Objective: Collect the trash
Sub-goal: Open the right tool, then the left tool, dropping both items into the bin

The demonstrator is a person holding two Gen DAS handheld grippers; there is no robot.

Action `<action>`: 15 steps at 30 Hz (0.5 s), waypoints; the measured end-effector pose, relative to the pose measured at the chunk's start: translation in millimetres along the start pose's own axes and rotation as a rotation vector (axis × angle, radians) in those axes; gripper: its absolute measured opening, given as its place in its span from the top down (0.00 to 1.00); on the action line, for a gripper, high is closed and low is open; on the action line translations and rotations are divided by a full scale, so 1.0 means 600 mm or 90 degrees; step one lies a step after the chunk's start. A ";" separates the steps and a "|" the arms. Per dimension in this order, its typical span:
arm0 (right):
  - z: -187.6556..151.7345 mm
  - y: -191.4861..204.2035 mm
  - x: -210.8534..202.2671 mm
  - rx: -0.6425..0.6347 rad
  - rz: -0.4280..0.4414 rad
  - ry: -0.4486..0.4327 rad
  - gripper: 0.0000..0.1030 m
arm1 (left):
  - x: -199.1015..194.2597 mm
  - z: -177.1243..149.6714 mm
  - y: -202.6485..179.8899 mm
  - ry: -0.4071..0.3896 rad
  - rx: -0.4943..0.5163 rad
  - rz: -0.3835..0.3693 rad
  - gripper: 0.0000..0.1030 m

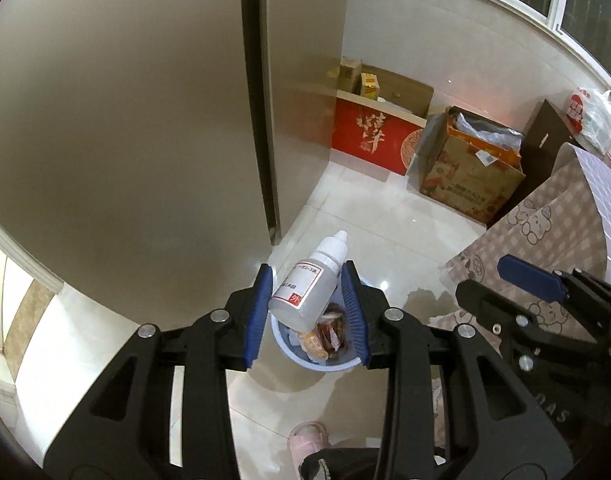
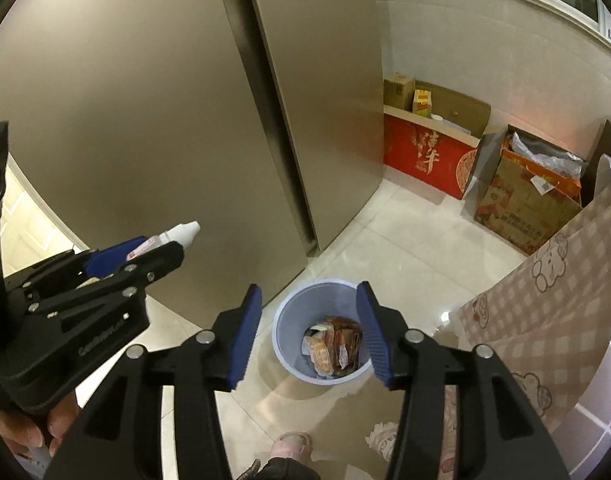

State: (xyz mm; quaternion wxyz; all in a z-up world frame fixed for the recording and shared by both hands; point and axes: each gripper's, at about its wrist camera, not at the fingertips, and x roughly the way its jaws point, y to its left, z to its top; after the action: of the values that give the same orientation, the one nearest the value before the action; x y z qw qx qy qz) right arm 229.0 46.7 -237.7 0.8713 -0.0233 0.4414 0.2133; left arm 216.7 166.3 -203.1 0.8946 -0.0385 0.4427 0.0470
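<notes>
— Blue ribbed pads on the black left gripper are pressed against a small white plastic dropper bottle, aren't they?

— Yes, one pad on each side of its body, the capped tip pointing away from the handle. The printed label with a red square faces up.

— And the black right gripper with the same blue pads?

— Its fingers stand wide apart with nothing between them. It hangs just beside the left one, over the floor.

— What lies under them?

— A round pale blue plastic waste bin on the glossy cream floor tiles. From the left camera the bottle sits right above its opening. Inside are crumpled orange and red snack wrappers.

— Anything else close by?

— A pink slipper at the bottom edge, and to the right a pink checked tablecloth with bear drawings hanging down.

— Further back?

— A tall brushed grey fridge just behind the bin. Past it, against the white wall, a red cardboard box with gold writing and beside it a printed brown paper bag with orange trim.
</notes>
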 end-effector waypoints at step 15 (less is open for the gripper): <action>-0.015 -0.049 -0.054 0.032 -0.036 -0.055 0.41 | 0.022 0.008 -0.050 0.007 0.024 -0.019 0.66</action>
State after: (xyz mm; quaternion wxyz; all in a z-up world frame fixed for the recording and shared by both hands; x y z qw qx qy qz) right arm 216.7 6.5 -222.3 0.8956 -0.0043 0.4076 0.1780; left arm 232.0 137.8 -209.7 0.8934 -0.0285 0.4477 0.0251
